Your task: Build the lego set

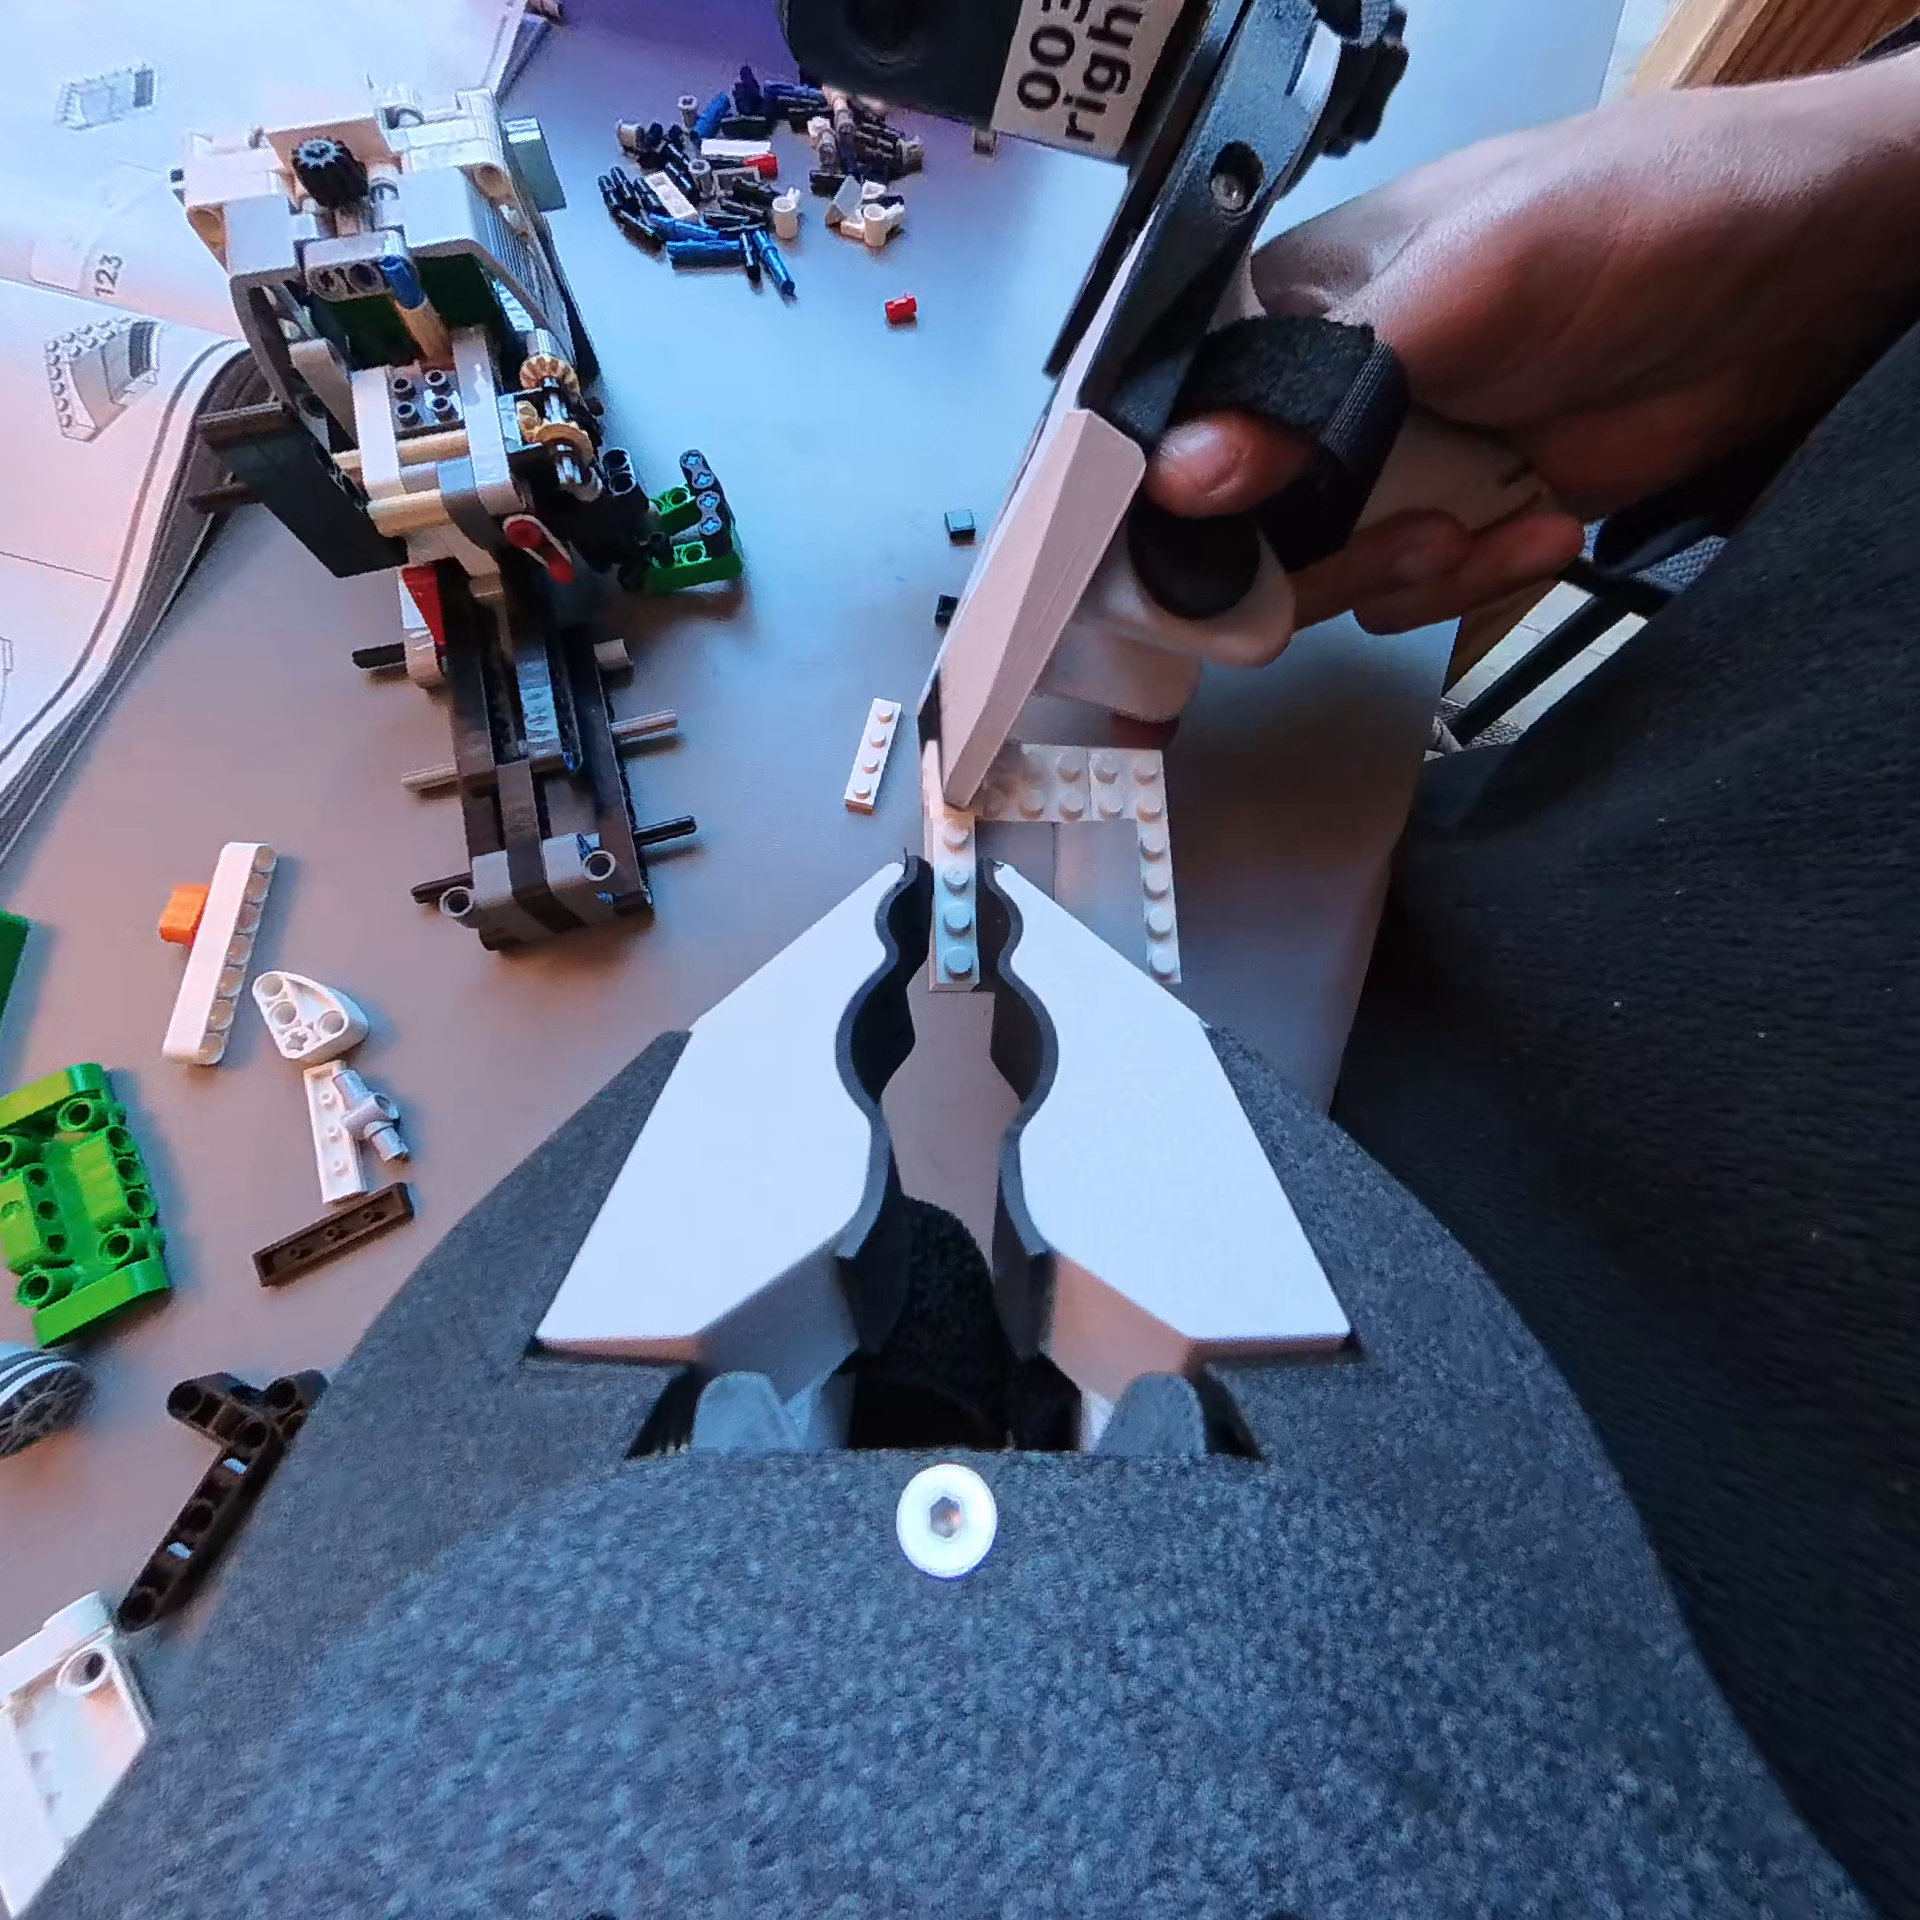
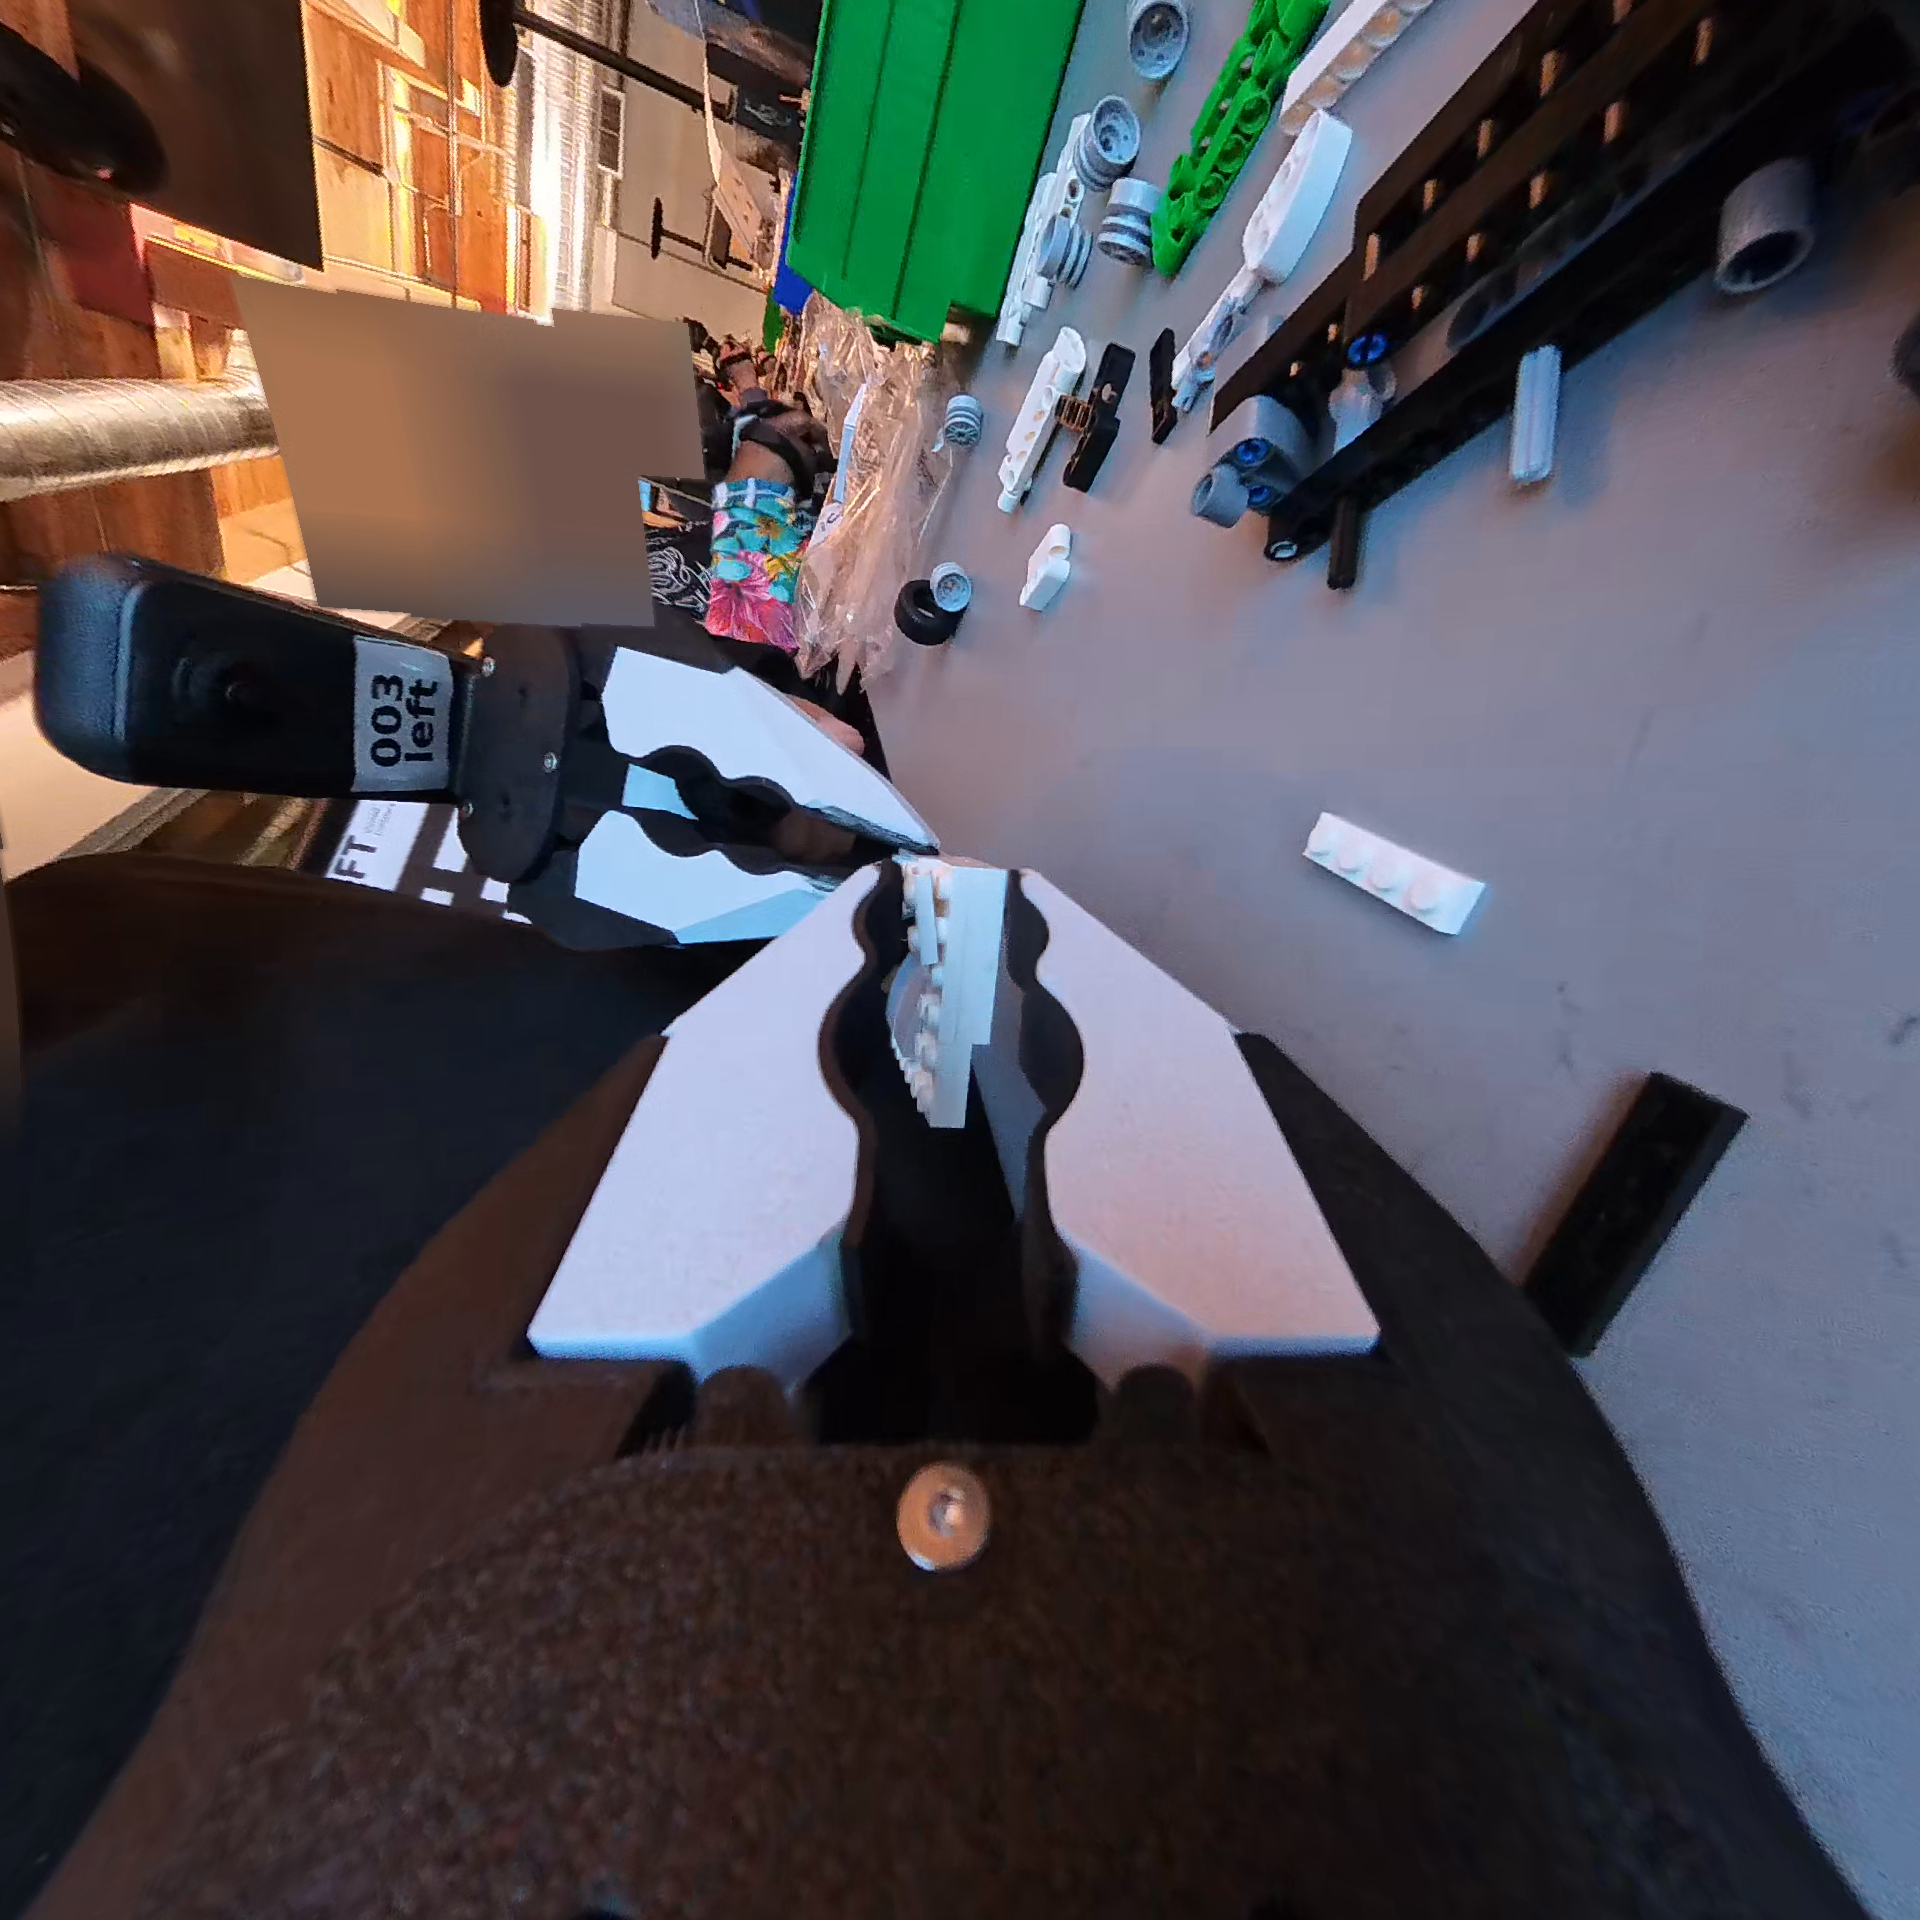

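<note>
A white U-shaped plate assembly (image 1: 1081, 784) is held over the grey table (image 1: 790, 644) near its edge. One arm of it, a white and light-grey studded strip (image 1: 954, 914), lies between the fingertips of my left gripper (image 1: 954, 873), which is shut on it. My right gripper (image 1: 951, 800) comes down from above, held by a hand (image 1: 1538, 343), and is shut on the corner of the same assembly. In the right wrist view the assembly (image 2: 951, 987) stands edge-on between the right gripper's (image 2: 951, 883) fingers, with the left gripper (image 2: 904, 847) meeting it from the left.
A partly built grey and black model (image 1: 447, 499) lies at left beside an open instruction booklet (image 1: 83, 312). A pile of small pins (image 1: 748, 177) is at the back. A loose white plate (image 1: 873, 753) lies near the grippers. Green pieces (image 1: 73, 1195) and a white beam (image 1: 218, 951) lie at left. My left and right fingertips are right by each other. The white beam (image 1: 218, 951) is about 15 cm from both grippers' fingertips.
</note>
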`<state>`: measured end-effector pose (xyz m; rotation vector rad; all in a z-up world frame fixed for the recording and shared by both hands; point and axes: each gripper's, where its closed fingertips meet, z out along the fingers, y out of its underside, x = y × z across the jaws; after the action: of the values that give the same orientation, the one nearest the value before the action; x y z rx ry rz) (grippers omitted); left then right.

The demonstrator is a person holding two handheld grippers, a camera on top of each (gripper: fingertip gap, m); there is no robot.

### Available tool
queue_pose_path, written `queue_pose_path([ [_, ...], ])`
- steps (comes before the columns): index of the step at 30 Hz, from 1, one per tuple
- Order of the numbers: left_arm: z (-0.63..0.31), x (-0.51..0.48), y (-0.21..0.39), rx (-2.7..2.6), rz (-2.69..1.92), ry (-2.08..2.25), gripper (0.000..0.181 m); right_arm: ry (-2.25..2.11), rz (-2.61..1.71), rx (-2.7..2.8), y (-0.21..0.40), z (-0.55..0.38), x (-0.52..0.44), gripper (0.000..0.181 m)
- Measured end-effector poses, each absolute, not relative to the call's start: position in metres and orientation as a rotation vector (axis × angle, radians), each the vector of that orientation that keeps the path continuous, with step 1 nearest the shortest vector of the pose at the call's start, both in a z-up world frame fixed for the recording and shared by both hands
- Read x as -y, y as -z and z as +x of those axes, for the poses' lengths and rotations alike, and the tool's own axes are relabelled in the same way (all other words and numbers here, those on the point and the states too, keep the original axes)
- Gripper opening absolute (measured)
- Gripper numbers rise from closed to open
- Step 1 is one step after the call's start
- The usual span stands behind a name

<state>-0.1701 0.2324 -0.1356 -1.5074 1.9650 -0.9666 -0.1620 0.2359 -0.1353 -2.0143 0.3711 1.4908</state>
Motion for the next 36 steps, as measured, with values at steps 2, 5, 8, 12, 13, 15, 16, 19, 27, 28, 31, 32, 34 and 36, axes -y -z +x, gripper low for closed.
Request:
queue_pose_path([
  [2,-0.170,-0.233,0.136,-1.966,-1.503,0.959,0.007,-1.506,-1.996,-0.387,0.134,-0.162,-0.237,0.018],
  [5,-0.170,-0.233,0.135,-1.970,-1.488,0.946,0.007,-1.536,-1.963,-0.408,0.132,-0.161,-0.237,0.016],
  [8,-0.171,-0.232,0.136,-1.983,-1.473,0.920,0.007,-1.548,-1.951,-0.411,0.133,-0.162,-0.236,0.016],
  [12,-0.172,-0.231,0.139,-2.007,-1.467,0.891,0.007,-1.494,-1.991,-0.358,0.136,-0.164,-0.234,0.017],
  [13,-0.172,-0.231,0.141,-2.020,-1.456,0.868,0.007,-1.457,-2.020,-0.330,0.138,-0.164,-0.234,0.017],
  [15,-0.172,-0.230,0.142,-2.033,-1.422,0.830,0.007,-1.413,-2.052,-0.297,0.139,-0.164,-0.233,0.017],
  [16,-0.171,-0.230,0.140,-2.036,-1.404,0.821,0.007,-1.415,-2.052,-0.289,0.138,-0.164,-0.233,0.017],
  [19,-0.172,-0.228,0.139,-2.059,-1.349,0.810,0.007,-1.437,-2.056,-0.261,0.137,-0.165,-0.230,0.017],
  [27,-0.173,-0.224,0.138,-2.104,-1.277,0.783,0.007,-1.493,-2.034,-0.264,0.135,-0.167,-0.225,0.017],
  [28,-0.174,-0.223,0.140,-2.119,-1.270,0.769,0.007,-1.480,-2.050,-0.257,0.137,-0.168,-0.225,0.017],
  [31,-0.175,-0.222,0.146,-2.157,-1.211,0.697,0.007,-1.419,-2.122,-0.224,0.144,-0.169,-0.222,0.017],
  [32,-0.174,-0.221,0.145,-2.157,-1.191,0.689,0.007,-1.420,-2.117,-0.215,0.143,-0.168,-0.222,0.017],
  [34,-0.174,-0.220,0.143,-2.161,-1.148,0.687,0.007,-1.462,-2.100,-0.213,0.141,-0.169,-0.220,0.017],
  [36,-0.174,-0.220,0.143,-2.179,-1.124,0.686,0.007,-1.498,-2.093,-0.224,0.141,-0.169,-0.219,0.017],
])
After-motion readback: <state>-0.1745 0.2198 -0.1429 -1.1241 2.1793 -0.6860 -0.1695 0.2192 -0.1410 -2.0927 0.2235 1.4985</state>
